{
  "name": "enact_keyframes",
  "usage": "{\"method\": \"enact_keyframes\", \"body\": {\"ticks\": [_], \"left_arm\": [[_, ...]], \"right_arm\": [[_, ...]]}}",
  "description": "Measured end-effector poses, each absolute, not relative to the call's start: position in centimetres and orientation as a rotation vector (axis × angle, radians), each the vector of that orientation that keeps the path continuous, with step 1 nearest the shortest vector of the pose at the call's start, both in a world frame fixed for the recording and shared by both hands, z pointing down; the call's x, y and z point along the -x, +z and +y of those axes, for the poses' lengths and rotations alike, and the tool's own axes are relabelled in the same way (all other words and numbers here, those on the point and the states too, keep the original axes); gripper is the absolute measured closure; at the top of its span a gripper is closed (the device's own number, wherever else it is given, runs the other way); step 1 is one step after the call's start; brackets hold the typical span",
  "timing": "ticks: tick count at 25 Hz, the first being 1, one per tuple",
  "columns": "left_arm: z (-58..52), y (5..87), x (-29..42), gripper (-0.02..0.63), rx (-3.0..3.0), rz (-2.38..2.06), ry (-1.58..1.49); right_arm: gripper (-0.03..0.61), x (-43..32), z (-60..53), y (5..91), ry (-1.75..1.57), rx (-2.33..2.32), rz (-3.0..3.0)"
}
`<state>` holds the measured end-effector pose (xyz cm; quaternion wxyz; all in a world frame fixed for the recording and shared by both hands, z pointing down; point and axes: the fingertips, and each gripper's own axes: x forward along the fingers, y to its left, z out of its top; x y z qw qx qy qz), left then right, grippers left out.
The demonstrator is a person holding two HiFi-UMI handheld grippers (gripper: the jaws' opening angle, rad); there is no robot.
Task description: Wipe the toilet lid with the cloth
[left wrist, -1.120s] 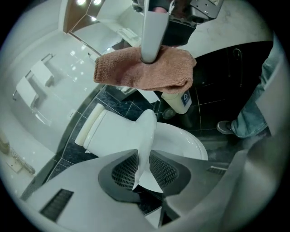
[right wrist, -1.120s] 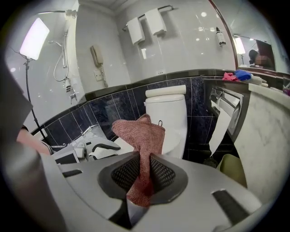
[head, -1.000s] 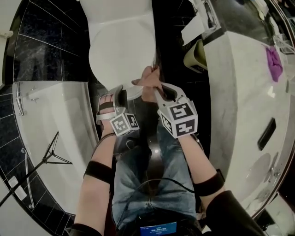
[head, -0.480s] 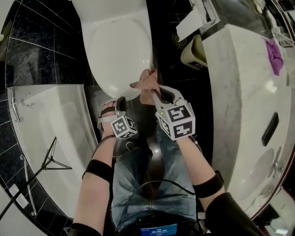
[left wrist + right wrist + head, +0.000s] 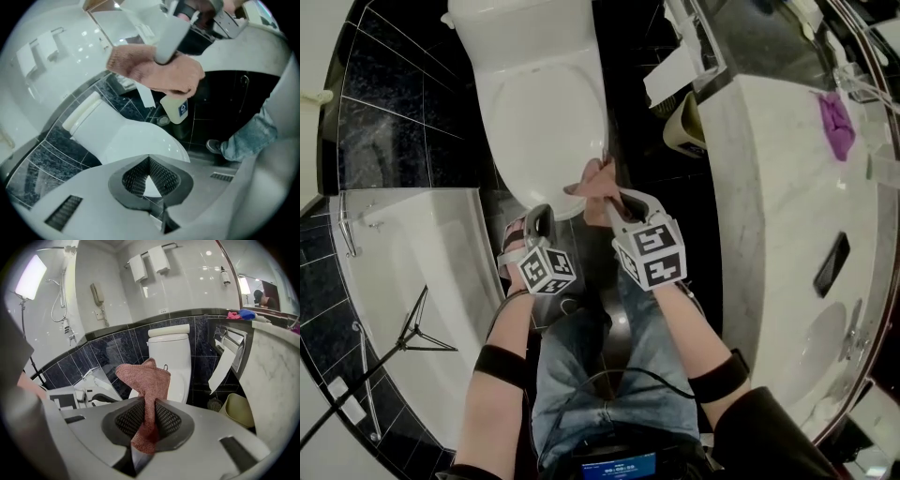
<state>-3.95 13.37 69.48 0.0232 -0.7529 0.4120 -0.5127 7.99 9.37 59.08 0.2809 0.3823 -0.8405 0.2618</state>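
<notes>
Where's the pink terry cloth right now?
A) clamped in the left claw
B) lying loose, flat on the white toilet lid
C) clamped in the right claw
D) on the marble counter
C: the right gripper view shows the pink terry cloth pinched between the pads of the right claw, with its free end sticking out past them.

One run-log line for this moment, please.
right gripper: shut on pink cloth | cloth: at front edge of toilet lid | left gripper: jaws have just been closing, nothing between | lid: down
</notes>
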Motion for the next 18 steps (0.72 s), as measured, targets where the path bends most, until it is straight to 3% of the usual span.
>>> {"method": "enact_keyframes", "body": {"ticks": [10,18], "left_arm": [[7.7,47.3,3.6,0.591,2.501,1.763,-1.199],[1.5,38.3,-0.8,0.591,2.508,1.799,-1.060]], "right_arm": [[0.495,-11.9,3.1,45.6,0.611,-1.056,-2.282],[0.495,-21.6,-5.8,40.4,0.534,-1.196,-2.205]]}}
